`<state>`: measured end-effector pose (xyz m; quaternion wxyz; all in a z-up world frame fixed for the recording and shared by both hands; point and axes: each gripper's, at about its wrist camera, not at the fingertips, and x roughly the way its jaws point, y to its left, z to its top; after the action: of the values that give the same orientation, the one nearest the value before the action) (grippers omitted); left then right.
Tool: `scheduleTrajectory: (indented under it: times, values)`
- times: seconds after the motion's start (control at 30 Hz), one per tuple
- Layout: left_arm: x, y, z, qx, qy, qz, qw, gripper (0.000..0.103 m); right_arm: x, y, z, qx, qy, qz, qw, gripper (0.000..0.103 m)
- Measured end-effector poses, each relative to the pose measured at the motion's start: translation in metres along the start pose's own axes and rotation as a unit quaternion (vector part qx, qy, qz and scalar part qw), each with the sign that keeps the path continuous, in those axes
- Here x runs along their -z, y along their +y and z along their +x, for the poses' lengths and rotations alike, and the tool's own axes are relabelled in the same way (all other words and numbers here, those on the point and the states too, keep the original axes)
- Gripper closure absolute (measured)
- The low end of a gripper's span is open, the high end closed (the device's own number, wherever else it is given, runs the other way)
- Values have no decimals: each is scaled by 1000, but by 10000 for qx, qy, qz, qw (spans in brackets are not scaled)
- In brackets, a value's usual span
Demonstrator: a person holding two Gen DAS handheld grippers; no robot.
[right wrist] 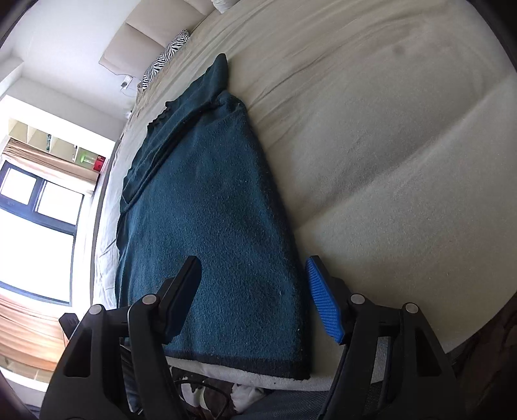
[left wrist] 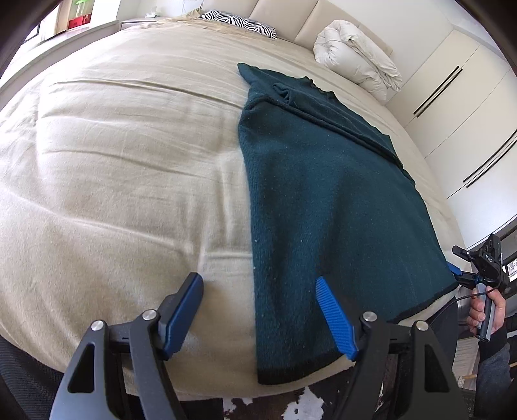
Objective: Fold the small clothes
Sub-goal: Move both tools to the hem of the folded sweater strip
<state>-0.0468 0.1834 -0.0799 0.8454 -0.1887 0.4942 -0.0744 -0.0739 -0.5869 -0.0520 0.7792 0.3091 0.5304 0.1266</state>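
You had the dark teal sweater (left wrist: pixel 326 200) lying flat on the beige bedspread (left wrist: pixel 129 168), folded lengthwise into a long strip, its dark hem band at the near edge of the bed and its neckline pointing toward the headboard (left wrist: pixel 284 16). A sleeve lay folded back across the upper part of the garment. Your left gripper (left wrist: pixel 258 287) hovered low over the near end of the bed with its jaws spread wide, holding nothing; the sweater's left edge ran between its blue pads (left wrist: pixel 332 318). Your right gripper (right wrist: pixel 253 274) was likewise spread apart and empty, straddling the sweater's right edge near the hem, one finger over the knit and the other over bare bedspread. In the left wrist view you could see your right hand (left wrist: pixel 484 311) gripping its handle just off the sweater's near right corner. A zebra-striped pillow (left wrist: pixel 239 22) and a rolled cream duvet (left wrist: pixel 355 55) sat at the head of the bed, well apart from the sweater.
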Motion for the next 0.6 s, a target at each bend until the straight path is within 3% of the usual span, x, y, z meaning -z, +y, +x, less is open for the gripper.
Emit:
scheduleTrajectory:
  times: [0.27, 0.43, 0.6]
  values:
    - [12, -2, 6, 325, 520, 33, 9981, 31, 12, -8, -18, 151, 213, 29, 9997, 39]
    - [12, -7, 11, 241, 789, 162, 9965, 51, 16, -12, -20, 274, 433, 31, 9987, 51]
    - [11, -1, 14, 539, 1044, -102, 9930, 55, 24, -8, -17, 224, 664, -60, 9975, 52]
